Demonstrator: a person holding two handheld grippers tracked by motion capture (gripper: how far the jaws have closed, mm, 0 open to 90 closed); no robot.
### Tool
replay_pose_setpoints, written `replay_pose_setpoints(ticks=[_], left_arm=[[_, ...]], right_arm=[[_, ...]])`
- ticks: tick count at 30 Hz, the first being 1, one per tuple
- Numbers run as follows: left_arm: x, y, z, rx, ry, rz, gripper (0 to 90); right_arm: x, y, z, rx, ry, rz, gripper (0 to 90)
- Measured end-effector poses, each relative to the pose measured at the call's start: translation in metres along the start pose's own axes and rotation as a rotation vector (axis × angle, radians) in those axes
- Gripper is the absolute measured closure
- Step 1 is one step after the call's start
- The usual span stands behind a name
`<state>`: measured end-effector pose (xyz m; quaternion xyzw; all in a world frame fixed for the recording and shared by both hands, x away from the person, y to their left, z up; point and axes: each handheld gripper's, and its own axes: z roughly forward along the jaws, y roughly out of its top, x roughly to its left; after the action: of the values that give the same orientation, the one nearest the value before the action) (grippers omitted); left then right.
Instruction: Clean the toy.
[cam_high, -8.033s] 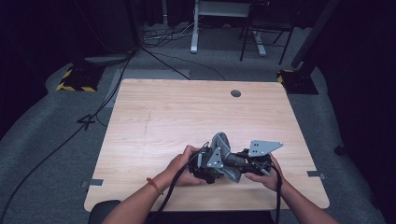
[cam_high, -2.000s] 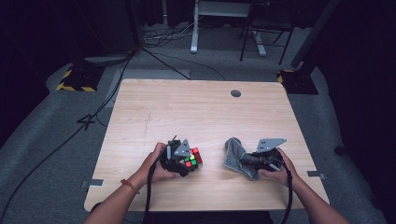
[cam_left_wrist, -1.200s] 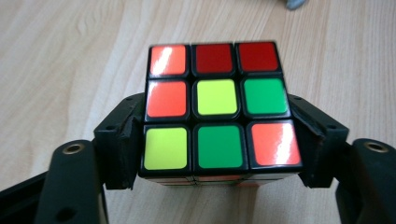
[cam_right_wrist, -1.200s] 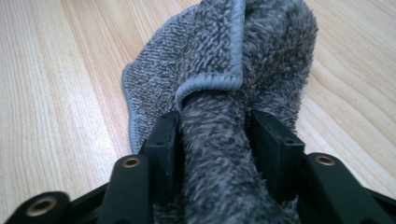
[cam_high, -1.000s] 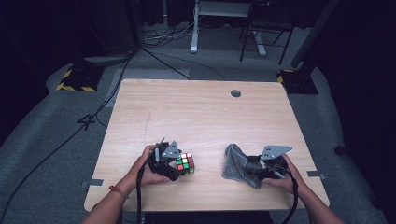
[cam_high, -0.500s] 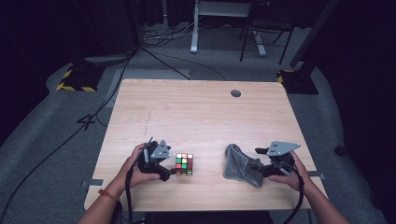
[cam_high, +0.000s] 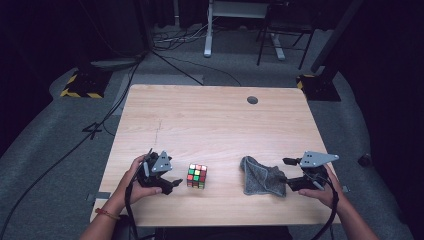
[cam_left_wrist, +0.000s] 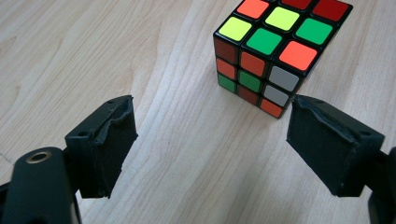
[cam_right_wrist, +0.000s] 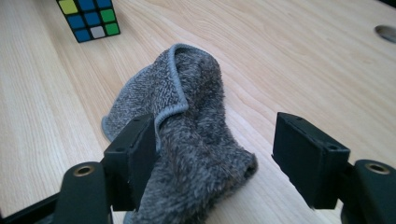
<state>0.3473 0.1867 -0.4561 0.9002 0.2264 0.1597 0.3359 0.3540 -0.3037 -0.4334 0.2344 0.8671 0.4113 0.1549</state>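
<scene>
Now left gripper (cam_high: 167, 184) beside cube (cam_high: 197, 176), right gripper (cam_high: 289, 172) at cloth (cam_high: 262, 176); jaws just spread, gripping nothing.

Wide bare wood stretches across the far half of the table (cam_high: 210, 115), free passage there. Near the front edge, the puzzle cube (cam_high: 197, 176) and the crumpled grey cloth (cam_high: 262, 177) stand apart, with an open lane of tabletop between them for a gripper.
</scene>
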Motion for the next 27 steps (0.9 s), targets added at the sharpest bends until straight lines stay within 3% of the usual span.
replay_pose_setpoints(ticks=[7,12,16,19,23,27], left_arm=[[0.003,-0.012,-0.002,0.032,0.02,-0.013,16.2],[0.01,-0.024,-0.002,0.052,0.036,-0.053,16.2],[0.011,-0.032,0.003,0.085,0.067,-0.029,16.3],[0.01,-0.036,0.007,0.105,0.067,-0.008,16.4],[0.011,-0.039,0.011,0.111,0.054,-0.021,16.3],[0.012,-0.042,0.01,0.102,0.051,-0.044,16.1]], right_arm=[[-0.01,-0.014,-0.013,0.023,-0.057,0.027,31.0],[-0.022,-0.035,-0.015,0.063,-0.113,0.063,31.0],[-0.032,-0.053,-0.011,0.118,-0.169,0.086,31.0],[-0.039,-0.067,-0.009,0.136,-0.212,0.12,30.4],[-0.047,-0.086,-0.006,0.141,-0.223,0.192,29.6],[-0.054,-0.098,-0.011,0.096,-0.219,0.265,28.8]])
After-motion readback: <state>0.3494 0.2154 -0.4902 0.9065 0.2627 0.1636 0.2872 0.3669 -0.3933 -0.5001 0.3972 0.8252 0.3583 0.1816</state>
